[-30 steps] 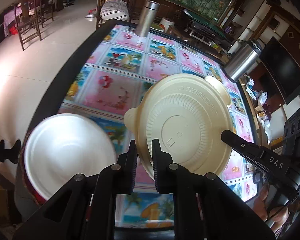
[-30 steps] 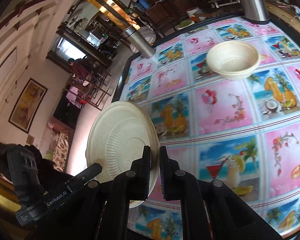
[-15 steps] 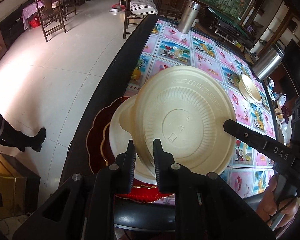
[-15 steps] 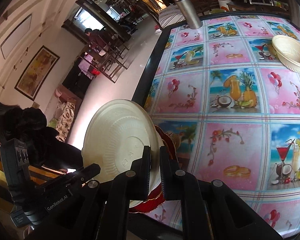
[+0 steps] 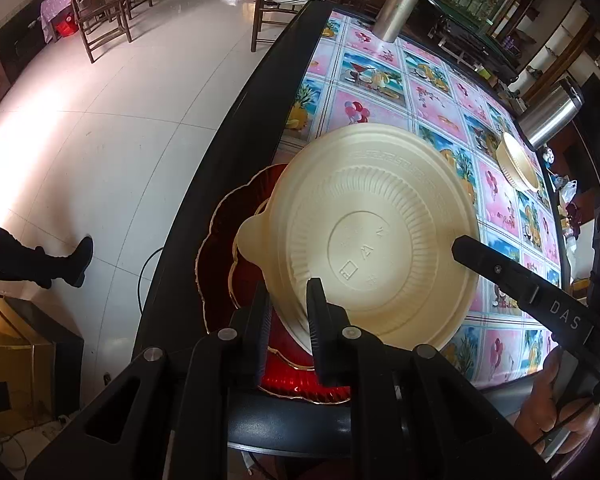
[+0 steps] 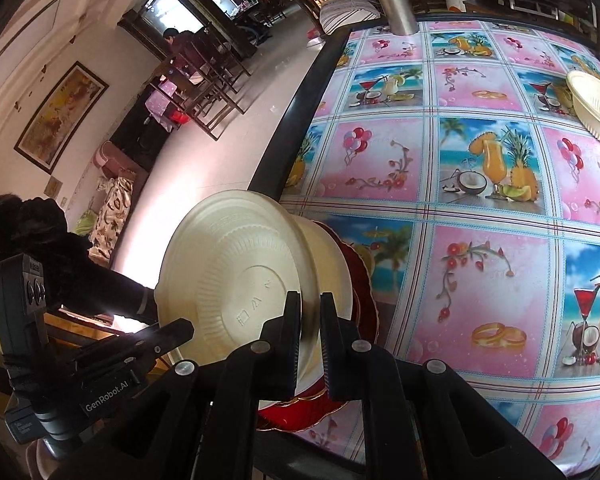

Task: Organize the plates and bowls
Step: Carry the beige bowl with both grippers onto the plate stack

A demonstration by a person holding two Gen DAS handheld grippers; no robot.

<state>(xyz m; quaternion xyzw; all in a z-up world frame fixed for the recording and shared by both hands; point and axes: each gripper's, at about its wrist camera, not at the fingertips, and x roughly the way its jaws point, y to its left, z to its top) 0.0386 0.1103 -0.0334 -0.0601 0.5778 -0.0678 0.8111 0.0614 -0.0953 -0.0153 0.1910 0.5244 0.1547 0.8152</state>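
Both grippers are shut on the rim of one cream plastic bowl [image 5: 372,240], tilted with its ribbed underside facing the cameras. My left gripper [image 5: 288,312] pinches its near rim; my right gripper [image 6: 310,320] pinches the rim from the other side, and its finger [image 5: 500,272] shows at the right. The bowl [image 6: 236,272] hangs just above a red gold-edged plate [image 5: 220,248] at the table's near left corner, with a white bowl [image 6: 328,264] resting on that plate. A second cream bowl [image 5: 518,164] sits far right on the table.
The table has a colourful patterned cloth [image 6: 460,208] and a black edge [image 5: 236,120]. Two steel flasks [image 5: 396,8] [image 5: 548,116] stand at the far side. Tiled floor, chairs [image 5: 100,12] and a person's boot [image 5: 72,268] lie to the left.
Both grippers have carried the cream bowl left and back from mid-table to the near left corner, over the red plate and white bowl. Both have stayed shut on it.
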